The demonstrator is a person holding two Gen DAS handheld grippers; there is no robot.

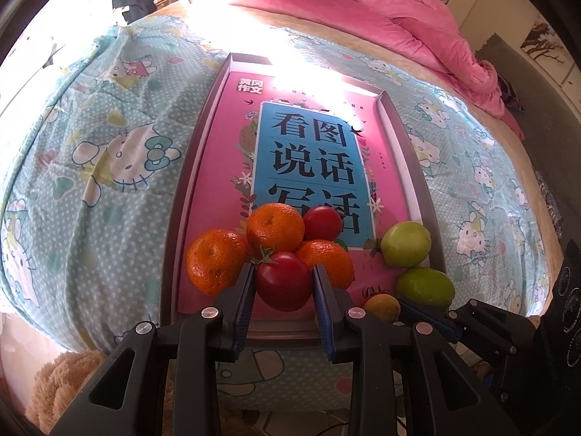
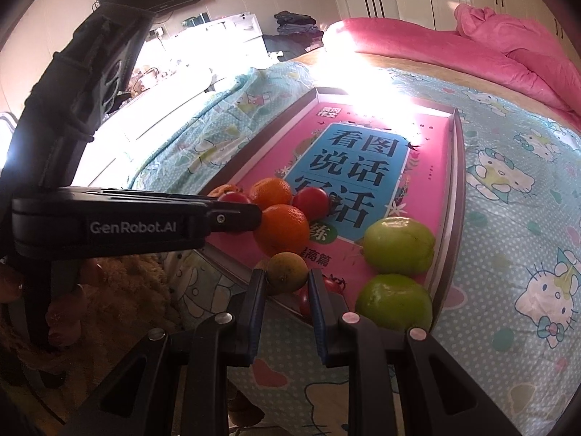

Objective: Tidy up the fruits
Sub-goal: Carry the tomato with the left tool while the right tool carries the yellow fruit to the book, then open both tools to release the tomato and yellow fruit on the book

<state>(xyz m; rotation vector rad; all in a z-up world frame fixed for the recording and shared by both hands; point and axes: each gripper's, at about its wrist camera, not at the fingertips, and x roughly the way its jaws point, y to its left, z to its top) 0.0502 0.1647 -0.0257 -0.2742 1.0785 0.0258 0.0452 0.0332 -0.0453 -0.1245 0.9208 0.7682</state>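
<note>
Both sets of jaws are closed on fruit; the left gripper (image 1: 284,283) holds a big red tomato (image 1: 283,280) between its blue pads, and the right gripper (image 2: 287,287) pinches a small yellow-green fruit (image 2: 287,271), maybe a little lime or orange, I cannot tell which.

All the fruit sits at the near end of a flat tray (image 1: 414,152) on the bed (image 1: 109,138); the tray has a big pink book (image 1: 225,167) lying in it, and the fruit rests on the book.

I think the sorting is partly done; the two green fruits (image 1: 406,244) are together at the right side, one just beside the other; three oranges (image 1: 275,227) and the tomatoes are bunched at the left, touching each other, so reds and oranges look mixed up; a second tomato (image 1: 322,223) hides behind the oranges; a tiny tomato (image 2: 304,301) lies by the tray edge under the right jaws.

What is left, I guess, is to pull the reds away from the oranges and find a spot for the small fruit.

The big tomato is round, shiny and smooth, with a green stem on top; it looks soft, so it may bruise if squeezed hard.
</note>
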